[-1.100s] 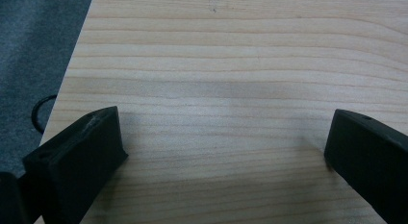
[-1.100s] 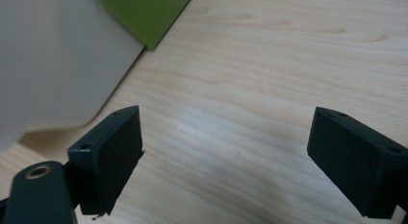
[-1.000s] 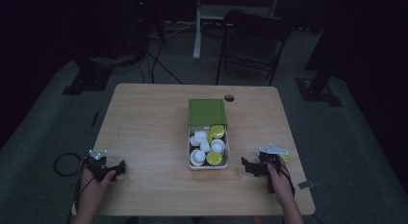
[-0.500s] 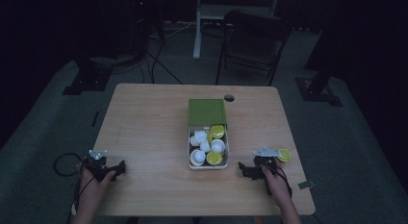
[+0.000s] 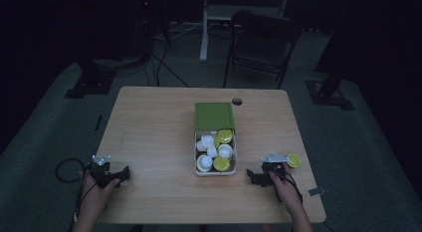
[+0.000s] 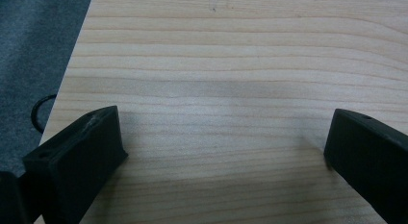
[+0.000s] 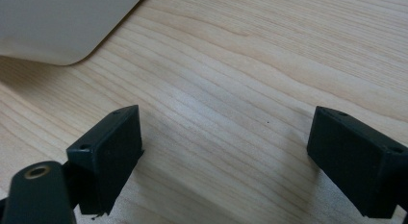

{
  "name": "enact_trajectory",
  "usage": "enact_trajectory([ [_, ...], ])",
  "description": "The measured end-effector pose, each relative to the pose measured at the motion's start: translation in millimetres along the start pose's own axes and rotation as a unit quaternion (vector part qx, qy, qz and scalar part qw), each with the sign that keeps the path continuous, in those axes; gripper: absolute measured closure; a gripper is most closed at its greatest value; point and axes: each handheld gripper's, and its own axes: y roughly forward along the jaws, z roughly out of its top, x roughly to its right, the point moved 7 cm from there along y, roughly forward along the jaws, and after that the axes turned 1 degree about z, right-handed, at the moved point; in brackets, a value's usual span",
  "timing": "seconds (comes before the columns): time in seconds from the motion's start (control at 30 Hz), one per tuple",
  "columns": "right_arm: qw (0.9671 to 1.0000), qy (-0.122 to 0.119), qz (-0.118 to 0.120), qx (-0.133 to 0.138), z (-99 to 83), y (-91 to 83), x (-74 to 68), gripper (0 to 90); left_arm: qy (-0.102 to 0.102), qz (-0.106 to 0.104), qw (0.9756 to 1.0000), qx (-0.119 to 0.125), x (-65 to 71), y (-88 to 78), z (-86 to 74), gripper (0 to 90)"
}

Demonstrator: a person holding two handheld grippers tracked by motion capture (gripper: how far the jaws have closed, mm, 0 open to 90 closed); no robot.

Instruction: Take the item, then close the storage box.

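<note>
Since 1.0 s ago: right gripper [image 5: 256, 176] slides left off small round yellow-lidded cup [image 5: 293, 161], now on table just behind rt hand. Both grippers gape wide, empty; left gripper [image 5: 119, 174] idle. Looks light, thin, crushable; best pinched gently across rim.

A light wooden table [image 5: 149, 127] carries a white box [image 5: 215, 171] of yellow and white cups at its centre, with a green lid [image 5: 214, 115] just beyond it at twelve o'clock, and one loose yellow cup [image 5: 293, 161] near the four o'clock corner
</note>
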Motion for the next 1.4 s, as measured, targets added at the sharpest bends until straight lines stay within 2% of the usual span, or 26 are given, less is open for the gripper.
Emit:
enact_trajectory([
  [0.17, 1.0, 0.0, 0.0, 0.0, 0.0, 0.0, -0.1, 11.5, 0.018, -0.017, 0.9997, 0.0, 0.9, -0.9, -0.7, 0.3],
  [0.2, 1.0, 0.0, 0.0, 0.0, 0.0, -0.1, 0.0, 11.6, 0.035, -0.031, 0.9989, 0.001, 2.8, -1.6, -1.5, 0.3],
  [0.27, 1.0, 0.001, -0.001, 0.0, -0.1, -0.1, -0.2, 11.6, 0.052, -0.046, 0.9976, 0.001, 6.5, -2.4, -2.2, 0.3],
  [0.37, 1.0, 0.001, -0.001, 0.0, -0.1, -0.2, -0.4, 11.6, 0.065, -0.056, 0.9963, 0.001, 10.0, -3.1, -2.6, 0.3],
  [0.43, 1.0, 0.002, -0.002, 0.0, -0.1, -0.2, -0.4, 11.5, 0.086, -0.068, 0.9939, 0.003, 17.4, -4.1, -2.7, 0.3],
  [0.47, 1.0, 0.003, -0.003, 0.0, 0.0, -0.2, -0.6, 11.5, 0.086, -0.068, 0.9939, 0.003, 17.4, -4.1, -2.7, 0.3],
  [0.5, 1.0, 0.003, -0.003, 0.0, 0.0, -0.1, -0.8, 11.6, 0.094, -0.073, 0.9929, 0.001, 20.5, -4.4, -2.8, 0.3],
  [0.57, 1.0, 0.003, -0.003, -0.001, 0.0, -0.3, -0.5, 11.6, 0.114, -0.084, 0.9899, 0.007, 30.2, -6.5, -1.3, 0.3],
  [0.67, 1.0, 0.006, -0.004, -0.006, -0.2, -1.4, 0.1, 11.7, 0.125, -0.098, 0.9873, 0.012, 41.3, -10.3, 1.9, 0.3],
  [0.7, 0.9999, 0.008, -0.004, -0.006, -0.1, -2.1, 0.7, 11.7, 0.125, -0.098, 0.9873, 0.012, 41.3, -10.3, 1.9, 0.3],
  [0.73, 0.9999, 0.008, -0.004, -0.006, -0.1, -2.1, 0.7, 11.7, 0.131, -0.102, 0.9861, 0.013, 44.5, -11.1, 2.9, 0.3],
  [0.77, 0.9999, 0.009, -0.003, -0.007, -0.5, -3.8, 1.3, 11.7, 0.142, -0.109, 0.9838, 0.015, 51.3, -12.5, 4.7, 0.3],
  [0.8, 0.9999, 0.009, -0.003, -0.007, -0.5, -3.8, 1.3, 11.7, 0.142, -0.109, 0.9838, 0.015, 51.3, -12.5, 4.7, 0.3],
  [0.87, 0.9999, 0.011, -0.001, -0.005, 0.0, -6.4, 1.3, 11.7, 0.151, -0.116, 0.9816, 0.015, 58.0, -13.6, 6.0, 0.3],
  [0.9, 0.9999, 0.013, 0.0, -0.004, 0.5, -8.6, 1.1, 11.7, 0.159, -0.123, 0.9795, 0.017, 64.7, -15.0, 7.4, 0.3],
  [0.93, 0.9999, 0.013, 0.0, -0.004, 0.5, -8.6, 1.1, 11.7, 0.159, -0.123, 0.9795, 0.017, 64.7, -15.0, 7.4, 0.3],
  [1.0, 0.9999, 0.014, 0.001, 0.001, 2.0, -11.8, 0.3, 11.6, 0.166, -0.133, 0.9769, 0.021, 71.9, -16.7, 8.9, 0.3],
  [1.03, 0.9999, 0.015, 0.002, 0.003, 2.6, -12.7, -0.2, 11.6, 0.176, -0.143, 0.9737, 0.022, 79.9, -19.3, 10.1, 0.3],
  [1.07, 0.9998, 0.017, 0.003, 0.005, 3.1, -13.5, -0.7, 11.6, 0.182, -0.149, 0.9717, 0.024, 84.1, -20.4, 10.8, 0.3],
  [1.1, 0.9998, 0.017, 0.003, 0.005, 3.1, -13.5, -0.7, 11.6, 0.182, -0.149, 0.9717, 0.024, 84.1, -20.4, 10.8, 0.3],
  [1.2, 0.9999, 0.011, 0.007, 0.005, 4.3, -15.3, -2.8, 11.5, 0.199, -0.161, 0.9662, 0.031, 95.5, -24.2, 14.1, 0.3],
  [1.23, 0.9999, 0.009, 0.011, 0.007, 5.6, -16.3, -4.3, 11.6, 0.206, -0.169, 0.9631, 0.038, 103.6, -27.2, 17.3, 0.3],
  [1.27, 0.9999, 0.008, 0.013, 0.007, 6.2, -17.0, -5.1, 11.6, 0.206, -0.169, 0.9631, 0.038, 103.6, -27.2, 17.3, 0.3],
  [1.3, 0.9998, 0.007, 0.016, 0.01, 7.3, -17.6, -6.0, 11.6, 0.213, -0.183, 0.9587, 0.044, 113.4, -30.6, 19.5, 0.3],
  [1.33, 0.9998, 0.007, 0.016, 0.01, 7.3, -17.6, -6.0, 11.6, 0.213, -0.183, 0.9587, 0.044, 113.4, -30.6, 19.5, 0.3],
  [1.4, 0.9997, 0.006, 0.021, 0.013, 9.4, -18.8, -7.9, 11.6, 0.221, -0.199, 0.9537, 0.047, 123.7, -33.3, 20.9, 0.3],
])
